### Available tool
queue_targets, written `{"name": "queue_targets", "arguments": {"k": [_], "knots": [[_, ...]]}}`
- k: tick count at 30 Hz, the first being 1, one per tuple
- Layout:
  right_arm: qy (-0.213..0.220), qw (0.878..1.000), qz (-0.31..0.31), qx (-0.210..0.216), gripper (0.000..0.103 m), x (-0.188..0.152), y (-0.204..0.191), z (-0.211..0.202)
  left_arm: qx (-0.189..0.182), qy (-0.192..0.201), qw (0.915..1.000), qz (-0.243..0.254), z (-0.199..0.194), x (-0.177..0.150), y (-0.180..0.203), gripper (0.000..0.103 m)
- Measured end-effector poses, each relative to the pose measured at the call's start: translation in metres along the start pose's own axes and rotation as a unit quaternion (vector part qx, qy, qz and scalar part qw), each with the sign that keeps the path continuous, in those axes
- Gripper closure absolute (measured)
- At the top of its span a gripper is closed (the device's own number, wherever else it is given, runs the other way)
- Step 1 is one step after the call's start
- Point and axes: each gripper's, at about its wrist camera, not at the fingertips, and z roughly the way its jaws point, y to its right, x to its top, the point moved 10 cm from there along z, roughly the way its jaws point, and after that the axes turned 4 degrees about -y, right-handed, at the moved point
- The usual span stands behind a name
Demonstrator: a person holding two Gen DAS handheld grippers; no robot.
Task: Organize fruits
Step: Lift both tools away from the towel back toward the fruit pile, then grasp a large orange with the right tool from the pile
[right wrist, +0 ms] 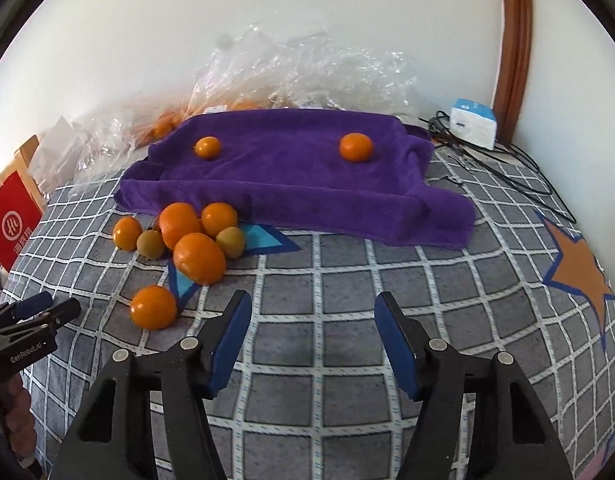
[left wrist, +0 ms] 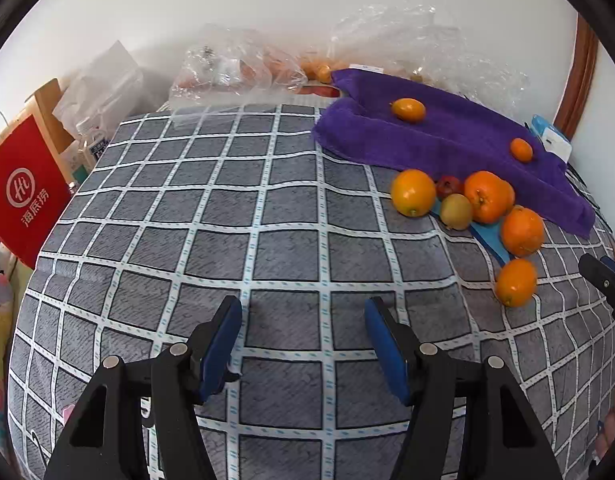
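A purple towel (right wrist: 291,184) lies at the back of the checked bed cover, with two small oranges on it (right wrist: 207,147) (right wrist: 356,147). In front of its left edge is a cluster of oranges (right wrist: 199,258) and two greenish kiwis (right wrist: 150,244); one orange (right wrist: 153,307) lies apart, nearer me. In the left wrist view the towel (left wrist: 447,140) and the cluster (left wrist: 487,196) are at the right, with a small red fruit (left wrist: 448,186) among them. My left gripper (left wrist: 303,310) is open and empty over the bare cover. My right gripper (right wrist: 313,304) is open and empty, right of the lone orange.
Clear plastic bags with more fruit (left wrist: 243,68) and crumpled wrap (right wrist: 307,76) lie along the wall. A red paper bag (left wrist: 23,200) stands at the left edge. A white-blue box (right wrist: 473,122) and black cables (right wrist: 503,160) are at the back right.
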Motion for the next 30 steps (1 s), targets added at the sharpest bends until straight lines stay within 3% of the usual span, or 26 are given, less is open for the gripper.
{"name": "queue_targets", "arguments": {"k": [7, 11, 14, 21, 24, 30], "knots": [[-0.016, 0.999, -0.022, 0.046, 0.042, 0.015, -0.036, 0.01, 0.014, 0.002, 0.9998, -0.012, 0.009, 0.009, -0.017, 0.04], [-0.023, 0.998, -0.025, 0.061, 0.042, 0.021, -0.052, 0.021, 0.0, 0.0, 0.9999, -0.014, 0.011, 0.011, -0.02, 0.028], [-0.022, 0.997, -0.029, 0.072, 0.042, 0.022, -0.062, 0.026, -0.014, 0.003, 0.9996, -0.024, 0.01, 0.011, -0.021, 0.027], [-0.036, 0.994, -0.038, 0.092, 0.043, 0.021, -0.08, 0.047, -0.005, 0.002, 0.9997, -0.025, 0.01, 0.009, -0.023, 0.027], [-0.037, 0.994, -0.045, 0.089, 0.063, 0.018, -0.082, 0.051, -0.011, 0.004, 0.9994, -0.032, 0.009, 0.009, -0.026, 0.027], [0.007, 0.995, -0.054, 0.088, 0.063, 0.018, -0.067, 0.017, 0.004, -0.004, 0.9999, -0.016, 0.011, 0.009, -0.021, 0.022]]}}
